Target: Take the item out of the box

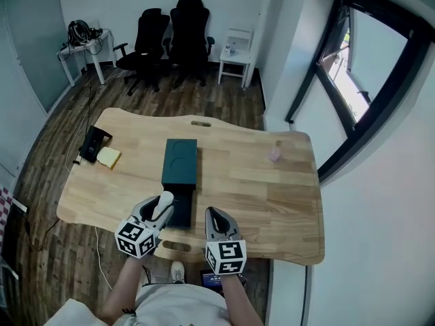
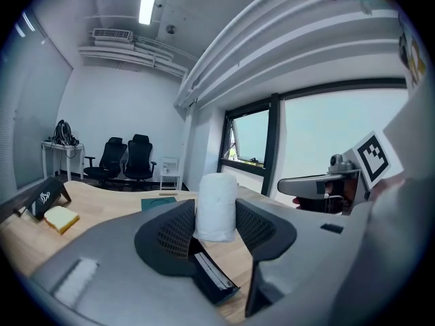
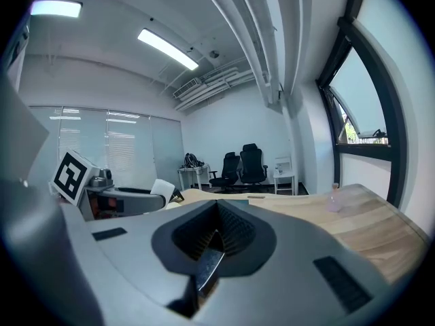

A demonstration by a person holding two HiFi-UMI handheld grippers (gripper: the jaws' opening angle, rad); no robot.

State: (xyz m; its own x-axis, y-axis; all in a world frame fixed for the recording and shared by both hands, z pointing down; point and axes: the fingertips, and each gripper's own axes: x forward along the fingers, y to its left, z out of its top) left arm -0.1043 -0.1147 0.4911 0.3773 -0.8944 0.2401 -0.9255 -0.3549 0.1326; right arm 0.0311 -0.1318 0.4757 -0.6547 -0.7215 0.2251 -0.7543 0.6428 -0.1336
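Observation:
A dark teal box (image 1: pixel 180 160) lies lengthwise in the middle of the wooden table (image 1: pixel 272 202), with its dark inner tray (image 1: pixel 181 210) slid out toward me. My left gripper (image 1: pixel 162 205) hovers over that tray, shut on a white cylindrical item (image 2: pixel 216 207) that stands upright between the pads, lifted clear of the tray (image 2: pixel 214 282). The white item (image 1: pixel 163 204) also shows in the head view. My right gripper (image 1: pixel 216 221) is beside the tray's right side near the front edge, its jaws shut and empty (image 3: pixel 216 231). From there the left gripper and white item (image 3: pixel 162 188) appear at left.
A yellow sponge (image 1: pixel 109 157) and a black stand (image 1: pixel 92 143) sit at the table's left end. A small pink bottle (image 1: pixel 274 155) stands at the right back. Office chairs (image 1: pixel 170 36) and a white side table (image 1: pixel 236 54) are beyond the table; a window is on the right.

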